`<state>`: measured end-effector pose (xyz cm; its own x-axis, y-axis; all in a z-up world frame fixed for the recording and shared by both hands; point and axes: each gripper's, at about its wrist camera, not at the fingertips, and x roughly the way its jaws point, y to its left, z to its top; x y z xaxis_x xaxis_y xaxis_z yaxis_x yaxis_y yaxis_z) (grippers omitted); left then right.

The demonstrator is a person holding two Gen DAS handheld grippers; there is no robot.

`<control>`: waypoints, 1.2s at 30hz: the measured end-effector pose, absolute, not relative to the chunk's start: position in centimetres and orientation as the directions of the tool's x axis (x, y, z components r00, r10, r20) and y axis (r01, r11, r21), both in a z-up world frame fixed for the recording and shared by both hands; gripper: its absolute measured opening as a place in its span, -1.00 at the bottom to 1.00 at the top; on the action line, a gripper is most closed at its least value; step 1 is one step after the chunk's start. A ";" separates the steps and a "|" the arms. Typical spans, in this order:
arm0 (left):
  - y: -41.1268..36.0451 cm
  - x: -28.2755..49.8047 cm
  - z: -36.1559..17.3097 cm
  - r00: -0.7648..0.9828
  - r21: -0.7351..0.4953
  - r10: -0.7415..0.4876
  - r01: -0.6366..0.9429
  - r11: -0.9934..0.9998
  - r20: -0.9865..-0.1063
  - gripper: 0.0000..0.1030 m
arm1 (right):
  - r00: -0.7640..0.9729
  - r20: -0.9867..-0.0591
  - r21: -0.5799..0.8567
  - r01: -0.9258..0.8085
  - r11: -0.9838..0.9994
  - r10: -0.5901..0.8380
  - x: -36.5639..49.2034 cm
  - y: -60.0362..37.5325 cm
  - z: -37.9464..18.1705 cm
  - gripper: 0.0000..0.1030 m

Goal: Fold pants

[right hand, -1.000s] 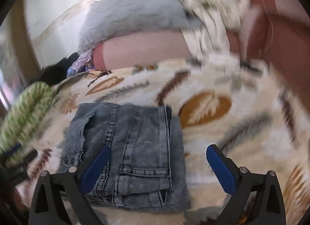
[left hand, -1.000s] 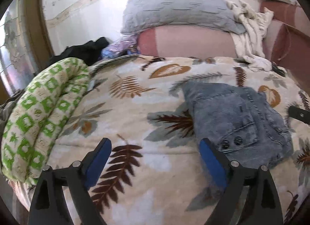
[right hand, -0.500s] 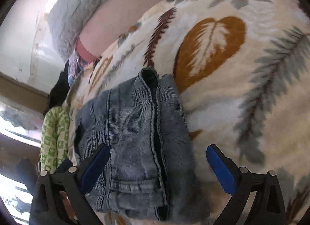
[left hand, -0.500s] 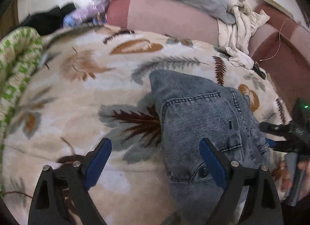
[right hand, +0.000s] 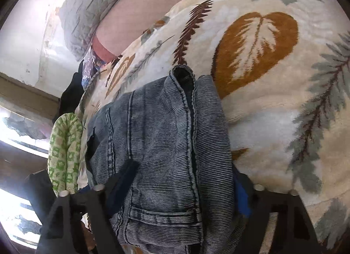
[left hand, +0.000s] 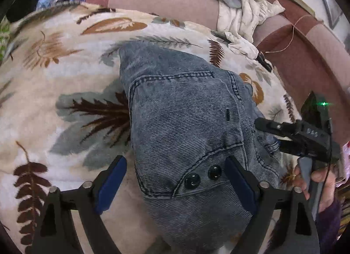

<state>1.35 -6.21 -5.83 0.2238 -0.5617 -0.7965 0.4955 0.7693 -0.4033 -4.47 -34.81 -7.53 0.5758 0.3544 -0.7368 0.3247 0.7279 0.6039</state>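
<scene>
The left gripper [left hand: 176, 185], black-framed with blue pads, stands with its jaws apart after closing a little just now; its right-hand pad lies against the near edge of the folded bundle of faded blue denim pants [left hand: 188, 127], just beside two dark round buttons [left hand: 203, 176], while its left-hand pad sits clear of the cloth over the cream fleece blanket printed with brown, rust and grey leaves [left hand: 65, 92], so it grips nothing. The right gripper [right hand: 182, 185] has also just been narrowing, and in its own view the denim bundle [right hand: 166, 144] fills the gap between its pads, the cloth lying against and partly over both; whether they press hard enough to hold it I cannot tell. From the left wrist view this right gripper [left hand: 293, 136] reaches in at the bundle's right edge, a hand [left hand: 317, 181] around its handle. The pants lie folded in the middle of the blanket, one seamed edge toward the pillows, the buttoned end nearest the left gripper. Open blanket spreads to the left of the bundle and beyond it toward a grey quilted pillow [right hand: 91, 7]; a rolled green-and-white patterned cloth [right hand: 65, 151] lies at the blanket's far left edge, and crumpled off-white fabric [left hand: 247, 18] sits at the back right.
</scene>
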 end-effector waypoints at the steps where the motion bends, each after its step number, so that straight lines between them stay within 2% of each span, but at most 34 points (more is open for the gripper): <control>1: -6.1 1.4 -6.0 0.211 -0.425 -0.575 0.487 0.763 -0.790 0.50 | 0.577 -0.737 0.603 0.325 0.729 0.352 -4.5 -34.8 -7.5 0.44; 3: -6.0 1.3 -5.9 0.221 -0.426 -0.577 0.483 0.765 -0.786 0.43 | 0.582 -0.737 0.595 0.313 0.740 0.345 -4.5 -34.4 -7.4 0.30; 4: -6.1 1.2 -5.8 0.225 -0.423 -0.580 0.492 0.761 -0.783 0.33 | 0.583 -0.735 0.595 0.308 0.742 0.347 -4.5 -34.3 -7.3 0.19; 8: -6.0 0.7 -5.3 0.248 -0.413 -0.590 0.513 0.753 -0.768 0.10 | 0.597 -0.729 0.586 0.290 0.757 0.335 -4.5 -33.7 -6.8 -0.02; 16: -6.2 0.4 -3.8 0.297 -0.378 -0.601 0.555 0.741 -0.742 -0.14 | 0.630 -0.705 0.577 0.243 0.780 0.325 -5.0 -32.9 -4.9 -0.27; 25: -4.8 0.0 -0.5 0.391 -0.354 -0.619 0.565 0.746 -0.681 -0.22 | 0.690 -0.642 0.564 0.129 0.815 0.335 -5.5 -29.9 -1.4 -0.30; 26: -4.4 -0.1 -0.1 0.409 -0.349 -0.619 0.563 0.749 -0.670 -0.22 | 0.696 -0.633 0.560 0.112 0.821 0.337 -5.3 -29.3 -1.0 -0.41; 30: -2.8 0.0 1.5 0.487 -0.315 -0.607 0.554 0.771 -0.629 -0.21 | 0.738 -0.586 0.546 0.054 0.836 0.335 -5.0 -27.6 0.6 -0.42; 33: -2.4 0.8 0.7 0.489 -0.308 -0.574 0.520 0.796 -0.657 -0.21 | 0.744 -0.575 0.544 0.037 0.838 0.340 -4.6 -26.9 0.8 -0.42; 36: -2.7 2.0 -2.1 0.434 -0.281 -0.486 0.456 0.845 -0.759 -0.21 | 0.711 -0.626 0.516 0.071 0.853 0.320 -3.4 -26.3 -0.8 -0.42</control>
